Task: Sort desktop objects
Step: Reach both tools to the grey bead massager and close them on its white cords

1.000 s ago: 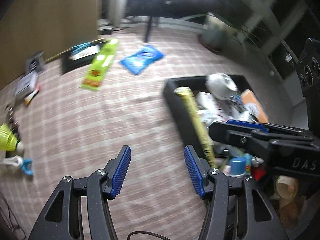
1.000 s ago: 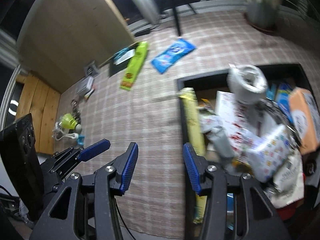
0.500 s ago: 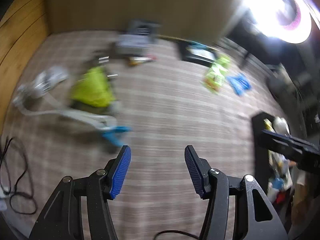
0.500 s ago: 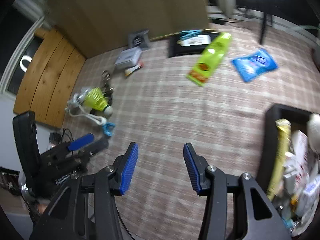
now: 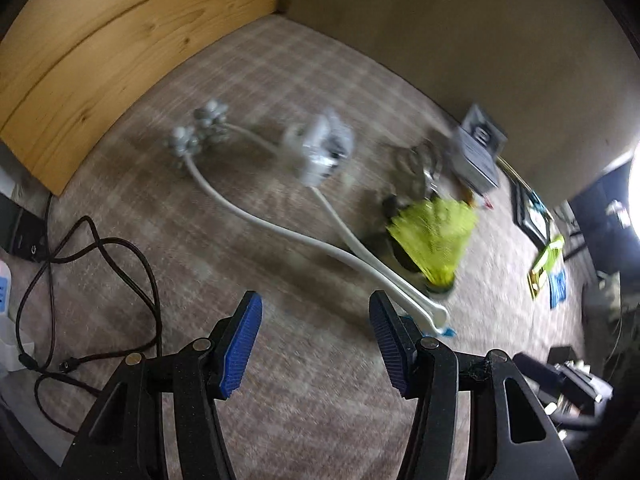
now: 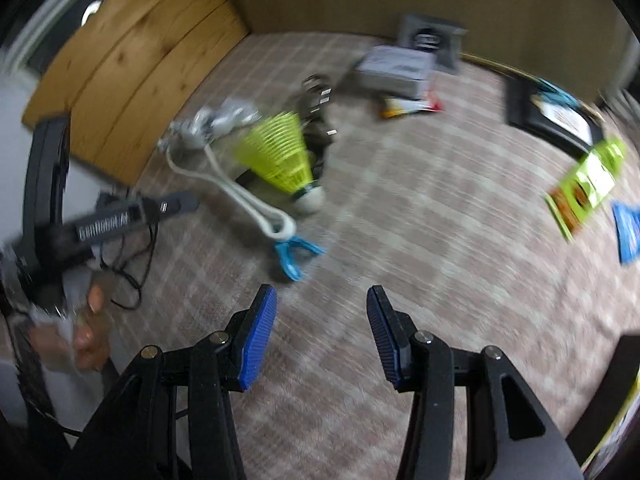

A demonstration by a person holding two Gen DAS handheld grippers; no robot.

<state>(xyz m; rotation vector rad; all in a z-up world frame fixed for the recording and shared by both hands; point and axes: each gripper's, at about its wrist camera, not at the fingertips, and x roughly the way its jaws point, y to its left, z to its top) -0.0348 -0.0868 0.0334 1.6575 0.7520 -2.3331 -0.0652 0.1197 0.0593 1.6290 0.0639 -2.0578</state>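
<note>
While both ribbed blue-padded hand-held grippers (image 5: 314, 340) (image 6: 322, 334) gape empty, a mesh-skirted yellow shuttlecock (image 6: 282, 156) lies on checked cloth (image 6: 420, 216).

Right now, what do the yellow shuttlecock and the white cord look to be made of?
Yellow shuttlecock: the skirt looks like thin matte plastic, ribbed and meshed; the white rounded tip could be foam or cork, the blur leaves it open. White cord: smooth, thick and bending in a loop, probably rubber or soft plastic sheathing.
</note>
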